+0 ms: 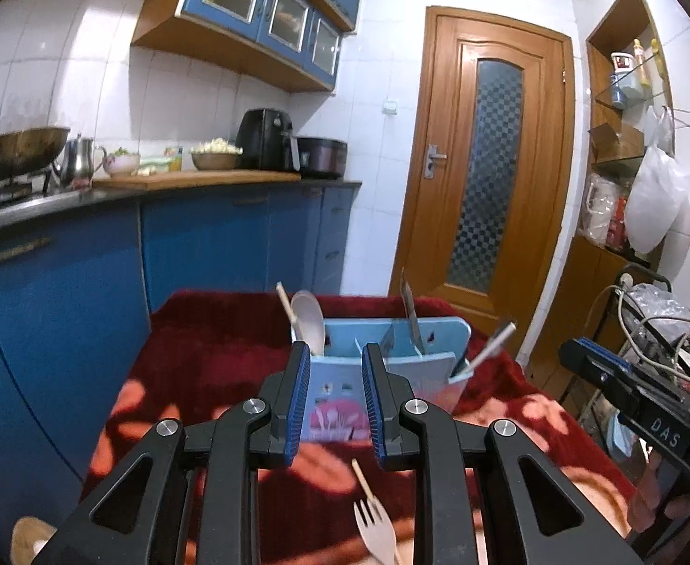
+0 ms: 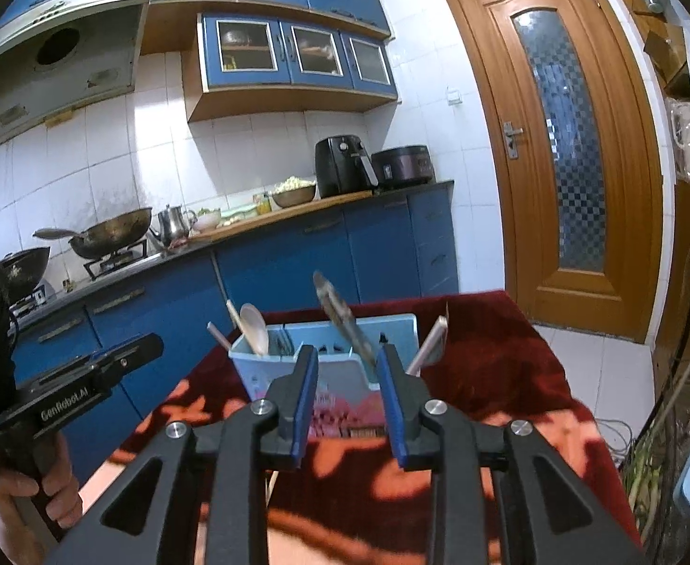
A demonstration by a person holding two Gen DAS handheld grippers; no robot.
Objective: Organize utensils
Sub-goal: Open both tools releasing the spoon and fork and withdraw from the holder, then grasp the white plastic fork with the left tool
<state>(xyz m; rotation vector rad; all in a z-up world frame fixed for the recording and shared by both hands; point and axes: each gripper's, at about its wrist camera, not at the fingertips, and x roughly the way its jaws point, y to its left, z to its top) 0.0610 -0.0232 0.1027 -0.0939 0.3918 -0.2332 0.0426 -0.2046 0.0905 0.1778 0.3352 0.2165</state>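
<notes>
Left gripper (image 1: 332, 353) empty, right gripper (image 2: 347, 358) empty

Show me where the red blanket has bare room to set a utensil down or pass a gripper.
Free: the blanket left of the blue utensil holder, toward the blue cabinets, and the strip right of it, toward the door. Crowded: the holder's top, bristling with handles, and the near patch where a wooden fork lies under the left gripper.

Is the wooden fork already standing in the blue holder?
No, the wooden fork lies flat on the red blanket, in front of the blue holder.
</notes>
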